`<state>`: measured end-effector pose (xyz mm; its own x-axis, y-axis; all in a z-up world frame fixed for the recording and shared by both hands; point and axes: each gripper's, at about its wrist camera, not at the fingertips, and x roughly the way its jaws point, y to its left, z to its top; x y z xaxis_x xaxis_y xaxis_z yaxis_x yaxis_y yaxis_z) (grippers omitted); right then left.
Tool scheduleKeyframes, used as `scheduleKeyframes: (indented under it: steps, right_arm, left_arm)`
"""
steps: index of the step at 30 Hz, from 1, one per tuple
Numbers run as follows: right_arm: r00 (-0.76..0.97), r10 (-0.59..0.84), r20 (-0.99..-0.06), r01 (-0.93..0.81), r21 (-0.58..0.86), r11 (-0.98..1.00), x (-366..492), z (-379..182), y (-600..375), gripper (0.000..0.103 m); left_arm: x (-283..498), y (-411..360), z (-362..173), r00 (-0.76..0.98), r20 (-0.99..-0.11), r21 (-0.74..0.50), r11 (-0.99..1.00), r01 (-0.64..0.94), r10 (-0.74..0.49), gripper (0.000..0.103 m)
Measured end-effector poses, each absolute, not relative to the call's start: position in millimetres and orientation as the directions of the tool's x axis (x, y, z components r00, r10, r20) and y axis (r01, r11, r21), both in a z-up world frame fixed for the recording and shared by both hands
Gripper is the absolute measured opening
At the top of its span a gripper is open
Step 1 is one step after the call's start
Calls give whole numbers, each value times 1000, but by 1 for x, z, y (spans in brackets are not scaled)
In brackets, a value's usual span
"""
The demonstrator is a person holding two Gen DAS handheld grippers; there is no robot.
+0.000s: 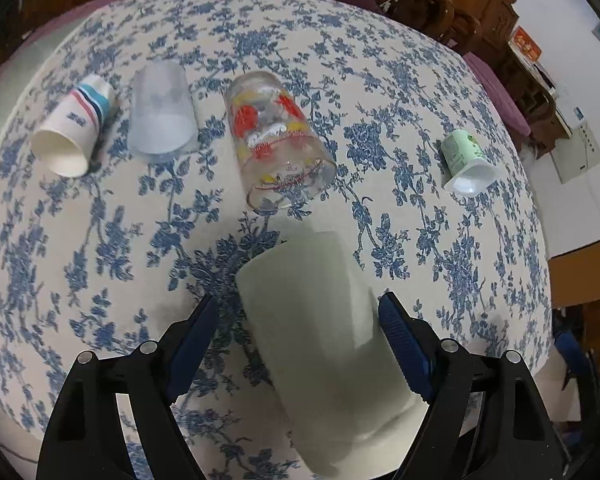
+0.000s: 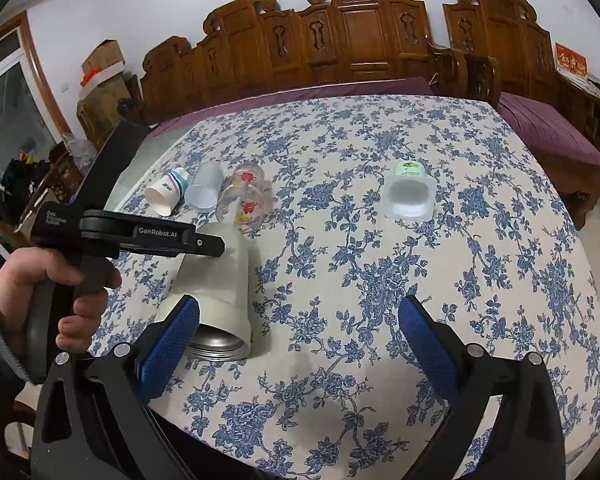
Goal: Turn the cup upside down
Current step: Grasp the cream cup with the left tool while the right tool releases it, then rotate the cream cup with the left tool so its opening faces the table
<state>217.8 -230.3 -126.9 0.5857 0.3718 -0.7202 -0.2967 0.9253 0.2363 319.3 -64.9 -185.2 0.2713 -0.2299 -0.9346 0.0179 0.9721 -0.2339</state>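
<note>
A pale cream insulated cup (image 1: 320,340) lies on its side on the floral tablecloth, its metal-lined mouth toward the near edge (image 2: 216,344). My left gripper (image 1: 300,312) is open, its blue pads on either side of the cup; the right pad is close to the cup wall and the left pad stands apart. In the right wrist view the left gripper (image 2: 204,246) sits over the cup body. My right gripper (image 2: 296,320) is open and empty, to the right of the cup's mouth.
Further back lie a striped paper cup (image 1: 74,132), a frosted plastic cup (image 1: 162,114), a flower-printed glass (image 1: 278,140) and a green yogurt pot (image 1: 466,160), all on their sides. Carved wooden benches (image 2: 340,40) stand behind the table (image 2: 420,280).
</note>
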Motion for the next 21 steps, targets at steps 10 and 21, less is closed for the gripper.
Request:
scheduleKeyframes:
  steps: [10,21]
  right_arm:
    - [565,375,-735,-284,253,925,221,-137,-233,100]
    - [553,391,-736,-266,289,920,223,-140,-239,100]
  left_arm:
    - [331,-71,-209,198,-936,-301,953,-29,-289,80]
    - [341,-68,-226,131,-945,-311,948,-68,-300,77]
